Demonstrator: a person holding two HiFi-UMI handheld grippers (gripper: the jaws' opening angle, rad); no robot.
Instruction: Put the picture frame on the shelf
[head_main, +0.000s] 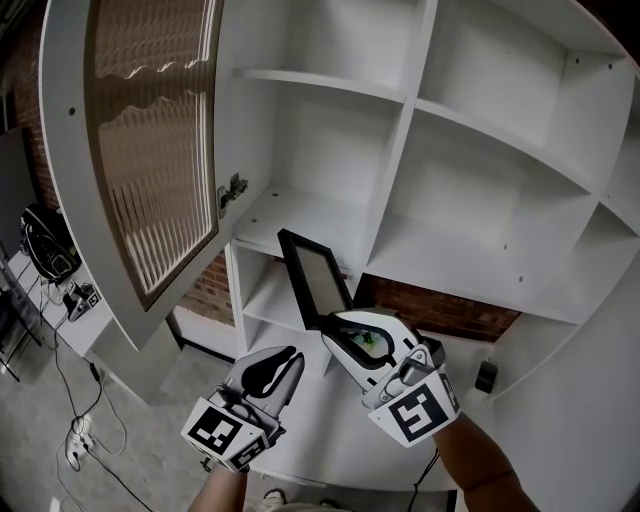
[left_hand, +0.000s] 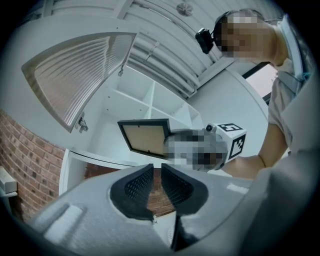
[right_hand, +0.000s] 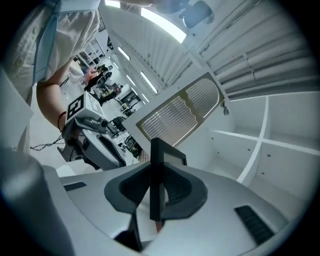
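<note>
Right gripper (head_main: 338, 325) jaws clamped on the picture frame (head_main: 315, 280), black border with a pale panel; the right gripper view shows the frame edge (right_hand: 156, 185) pinched between both pads. Grip looks to be at the frame's lower end, though the head view is tight there. Frame is in the air, tilted, in front of the white shelf unit (head_main: 480, 130), over the front lip of the compartment left of the vertical divider, resting on no board.

Left gripper (head_main: 285, 356) sits just left of and below the right one. Its jaws are nearly together with 1 slim gap and nothing in it; brick wall (left_hand: 30, 155) shows through.

Cabinet door (head_main: 150, 130) with ribbed glass hangs open at left. In the left gripper view the frame (left_hand: 145, 136) shows its panel side, with the shelf unit behind it.
</note>
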